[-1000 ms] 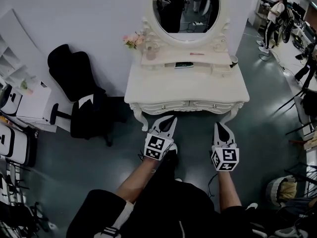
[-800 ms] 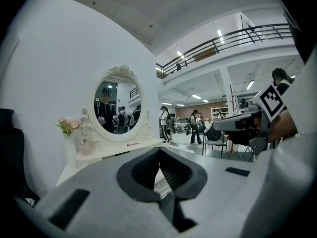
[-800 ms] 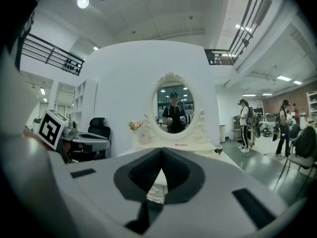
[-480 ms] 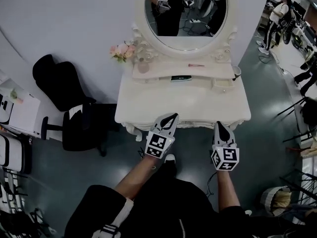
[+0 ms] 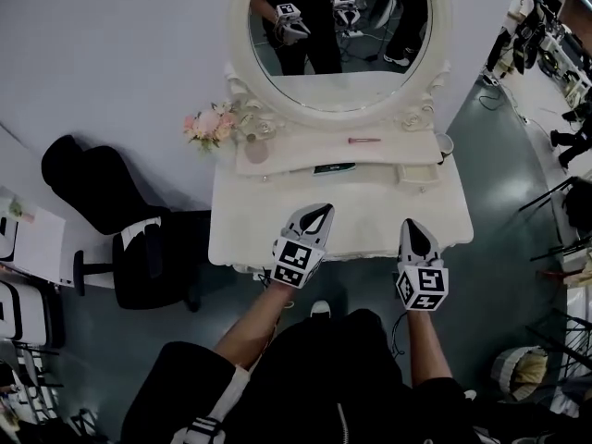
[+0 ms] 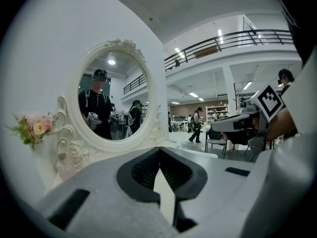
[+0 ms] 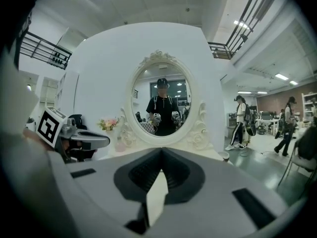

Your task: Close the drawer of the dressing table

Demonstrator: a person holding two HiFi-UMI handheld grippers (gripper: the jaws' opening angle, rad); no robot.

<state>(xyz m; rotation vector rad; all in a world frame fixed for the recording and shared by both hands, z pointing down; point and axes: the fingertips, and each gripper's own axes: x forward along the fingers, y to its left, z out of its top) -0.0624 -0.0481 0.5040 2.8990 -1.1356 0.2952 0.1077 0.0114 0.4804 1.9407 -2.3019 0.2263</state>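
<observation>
- Centrally, the white dressing table (image 5: pixel 259 220) stands against the wall in the middle of the head view, its top bare near the front.
- Oval mirror (image 5: pixel 342 63) rises at the top centre and reflects the person with both tools.
- Black chair (image 5: pixel 88 188) sits at the left of the frame, just beside the table.
- Left gripper (image 5: pixel 321 209): lower centre, over the table's front edge, pointing toward the mirror. Jaws are closed tip to tip, with nothing between them.
- Right gripper (image 5: pixel 413 223): lower right of centre, over the same edge. Jaws are likewise closed and empty.
- Small drawer (image 5: pixel 418 173): at the right end of the raised shelf, pulled out, apart from both tools.
- Pink flowers (image 5: pixel 211 123) stand at the shelf's left end.
- Slim pink item (image 5: pixel 363 141) lies on the shelf below the mirror.
</observation>
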